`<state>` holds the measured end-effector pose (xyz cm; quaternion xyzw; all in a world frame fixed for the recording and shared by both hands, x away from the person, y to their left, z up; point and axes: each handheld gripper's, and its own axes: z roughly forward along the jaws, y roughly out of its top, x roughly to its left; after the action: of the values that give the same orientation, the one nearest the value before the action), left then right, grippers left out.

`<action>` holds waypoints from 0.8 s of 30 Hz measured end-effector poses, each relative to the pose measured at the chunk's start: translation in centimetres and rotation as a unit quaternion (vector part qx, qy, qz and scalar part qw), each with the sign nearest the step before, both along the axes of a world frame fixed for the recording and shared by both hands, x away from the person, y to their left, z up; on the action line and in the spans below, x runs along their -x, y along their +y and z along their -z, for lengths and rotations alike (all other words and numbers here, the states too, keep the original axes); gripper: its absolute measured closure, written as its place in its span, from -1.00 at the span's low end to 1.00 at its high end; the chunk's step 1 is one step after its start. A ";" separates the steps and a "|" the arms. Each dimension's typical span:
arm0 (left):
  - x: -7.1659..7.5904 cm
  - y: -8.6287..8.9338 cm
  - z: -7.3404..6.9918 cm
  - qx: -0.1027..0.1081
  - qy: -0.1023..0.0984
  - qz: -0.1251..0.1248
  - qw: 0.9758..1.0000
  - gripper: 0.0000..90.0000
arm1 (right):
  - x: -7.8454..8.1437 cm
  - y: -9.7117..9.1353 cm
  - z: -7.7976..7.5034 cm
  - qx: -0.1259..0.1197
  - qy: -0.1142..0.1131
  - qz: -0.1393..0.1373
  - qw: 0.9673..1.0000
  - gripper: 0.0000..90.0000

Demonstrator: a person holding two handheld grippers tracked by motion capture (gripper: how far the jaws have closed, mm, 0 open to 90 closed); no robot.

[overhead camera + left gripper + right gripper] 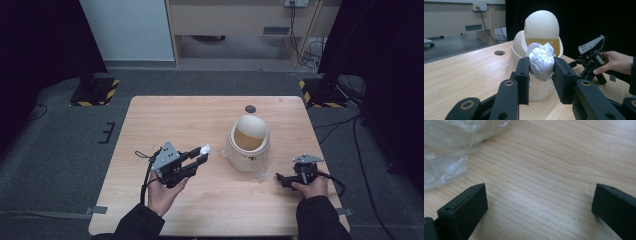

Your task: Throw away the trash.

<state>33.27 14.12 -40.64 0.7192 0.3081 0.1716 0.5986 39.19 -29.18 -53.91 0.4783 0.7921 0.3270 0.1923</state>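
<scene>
A cream bin (248, 142) with a raised swing lid (251, 126) stands right of the table's middle, a clear plastic liner (261, 173) hanging out at its base. My left gripper (204, 154) is shut on a crumpled white paper ball (205, 149), held just left of the bin. In the left gripper view the paper ball (541, 61) sits pinched between both pads in front of the bin (539, 47). My right gripper (281, 179) rests low on the table right of the bin; in its own view the jaws stand wide apart over bare wood, so the right gripper (539, 207) is open.
The wooden table (165, 120) has a round cable hole (250, 108) behind the bin. Clear plastic liner (446, 152) lies at the upper left of the right gripper view. Beyond the table, grey carpet, black stands with hazard-striped bases (95, 92) and a wooden cabinet.
</scene>
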 end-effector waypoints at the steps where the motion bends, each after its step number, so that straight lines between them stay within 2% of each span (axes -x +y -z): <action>1: -0.1 -0.1 0.0 -0.002 -0.001 0.002 1.000 0.49 | 0.0 0.0 0.0 0.000 0.000 0.000 1.000 -0.99; 9: -0.7 -1.6 -0.2 -0.003 -0.003 0.013 1.000 0.49 | 0.0 0.0 0.0 0.000 0.000 0.000 1.000 -0.99; 24: -2.2 -3.4 0.0 -0.006 0.000 0.017 1.000 0.49 | 0.0 0.0 0.0 0.000 -0.001 0.000 1.000 -0.99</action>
<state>35.52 10.75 -40.68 0.7279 0.2947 0.1631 0.5972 39.19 -29.18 -53.92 0.4779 0.7921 0.3273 0.1927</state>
